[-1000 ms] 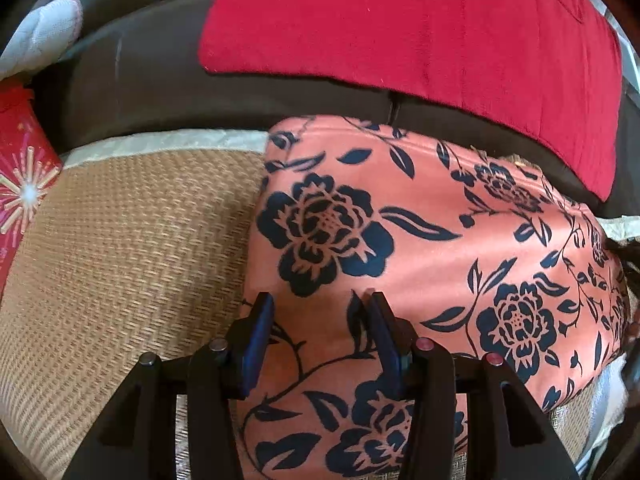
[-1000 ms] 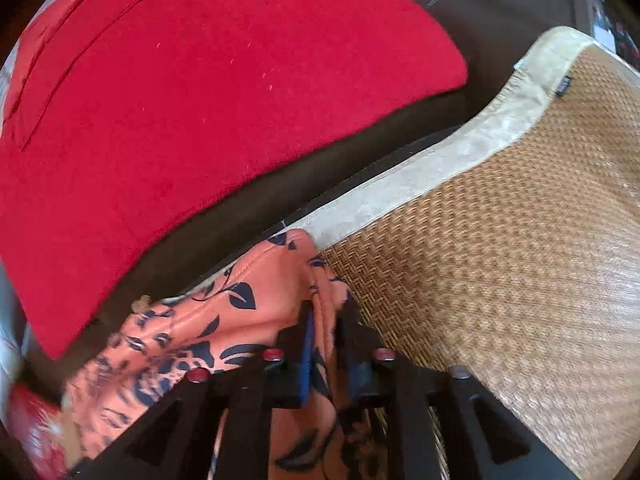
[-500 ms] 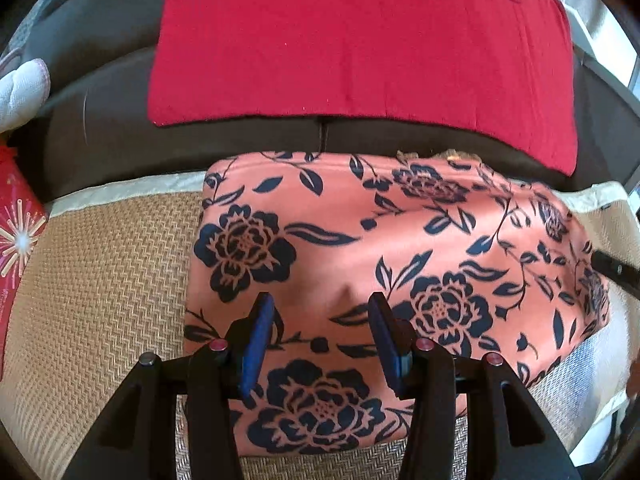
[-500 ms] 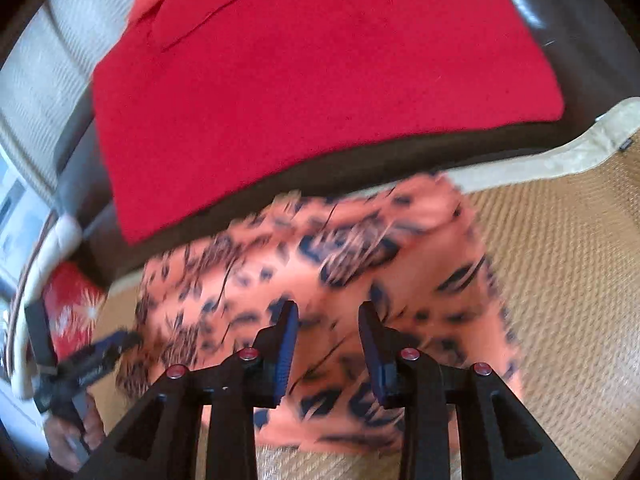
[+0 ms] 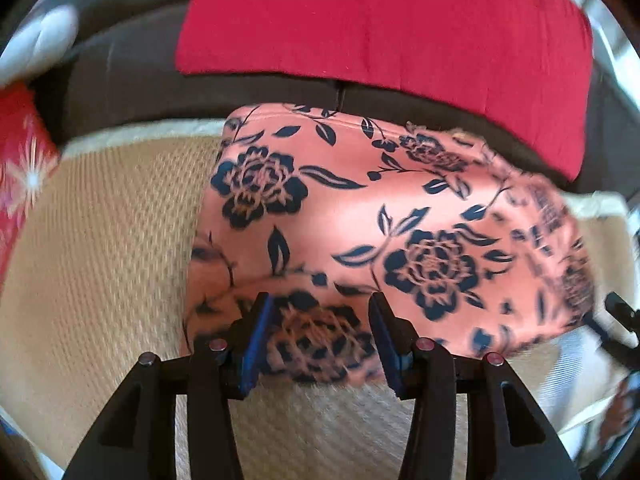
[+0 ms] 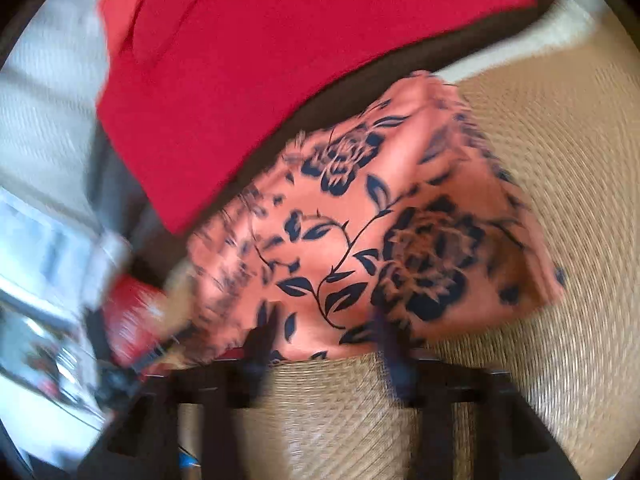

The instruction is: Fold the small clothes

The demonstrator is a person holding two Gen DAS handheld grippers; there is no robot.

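We see the salmon-orange garment with a dark navy rose-and-leaf print lying folded into a rough rectangle on the tan woven straw mat. Its far edge sits against the mat's cream border, next to the dark brown sofa cushion. A bright red cloth is draped over that cushion, behind the garment.

Left gripper: jaws spread wide, nothing clamped. The garment's near edge shows between the blue-padded fingers; we can't tell whether they touch the cloth or hover over it.

Right gripper: heavy motion blur, but the two fingers stand well apart at the garment's near edge, with bare mat between them lower down. No fabric pinched that we can make out.

In the right wrist view the garment's right side looks raised off the mat, shadow underneath; blur makes that uncertain.

At the left edge of the left wrist view: a red item with a white starburst pattern and something white and padded, both blurred.
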